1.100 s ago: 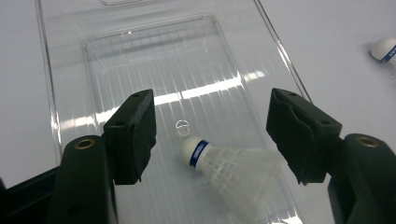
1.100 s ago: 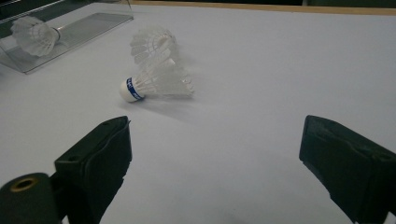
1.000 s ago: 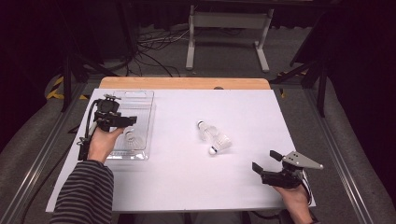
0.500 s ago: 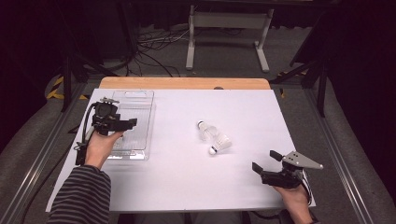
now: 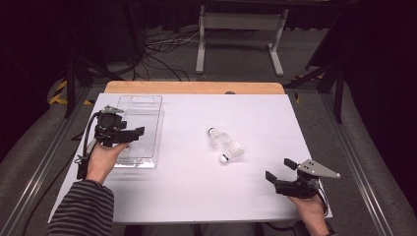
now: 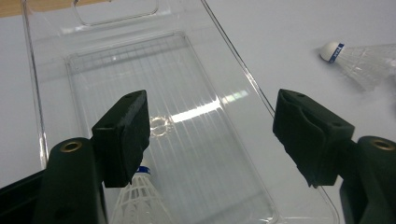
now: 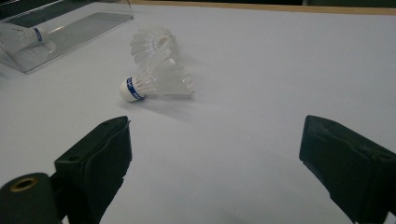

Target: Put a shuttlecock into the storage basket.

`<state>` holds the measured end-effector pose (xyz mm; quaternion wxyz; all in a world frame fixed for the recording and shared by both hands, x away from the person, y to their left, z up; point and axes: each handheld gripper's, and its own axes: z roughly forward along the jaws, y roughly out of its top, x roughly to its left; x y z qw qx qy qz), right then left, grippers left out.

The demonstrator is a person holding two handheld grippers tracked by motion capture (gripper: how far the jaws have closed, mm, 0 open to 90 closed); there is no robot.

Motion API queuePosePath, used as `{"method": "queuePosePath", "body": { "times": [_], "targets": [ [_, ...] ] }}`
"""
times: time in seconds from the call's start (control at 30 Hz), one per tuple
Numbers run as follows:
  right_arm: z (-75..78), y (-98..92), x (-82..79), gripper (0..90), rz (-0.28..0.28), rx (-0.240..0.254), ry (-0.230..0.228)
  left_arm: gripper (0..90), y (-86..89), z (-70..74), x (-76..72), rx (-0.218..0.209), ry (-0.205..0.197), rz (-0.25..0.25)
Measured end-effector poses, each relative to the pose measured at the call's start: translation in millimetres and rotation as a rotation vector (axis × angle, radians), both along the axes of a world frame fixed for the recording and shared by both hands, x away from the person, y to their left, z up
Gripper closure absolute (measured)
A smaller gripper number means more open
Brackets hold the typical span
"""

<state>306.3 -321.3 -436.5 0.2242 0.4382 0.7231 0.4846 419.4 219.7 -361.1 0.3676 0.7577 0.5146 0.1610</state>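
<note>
A clear plastic tray lies at the table's left. My left gripper hovers over its near part, open; its jaws have just been opening, and nothing is between them. In the left gripper view a white shuttlecock with a blue band lies in the tray under the left jaw. Two more shuttlecocks lie together mid-table. My right gripper rests near the front right edge, open and empty. The right gripper view looks at that pair from a distance.
The white table top has bare room between the tray and the shuttlecock pair. A wooden strip runs along its far edge. Beyond it are a dark floor, cables and a metal stand.
My left gripper has drawn back a little toward the person over the tray. The right gripper and the mid-table shuttlecocks have stayed put.
</note>
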Motion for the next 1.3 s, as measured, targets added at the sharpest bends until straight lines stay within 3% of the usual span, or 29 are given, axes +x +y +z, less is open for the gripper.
{"method": "queuePosePath", "body": {
  "times": [0.3,0.7,1.3],
  "targets": [
    [-0.1,-0.1,0.1,10.1,-0.001,0.001,-0.001,28.4,1.6,-0.2,-10.0,-0.025,-0.029,-0.014],
    [-0.1,-0.1,0.1,10.1,-0.002,0.002,0.000,27.3,1.5,0.1,-22.7,-0.027,-0.072,-0.042],
    [-0.1,0.2,-0.1,10.1,-0.001,0.001,0.000,26.2,5.2,-5.2,-40.8,-0.058,-0.105,-0.068]
  ]
}}
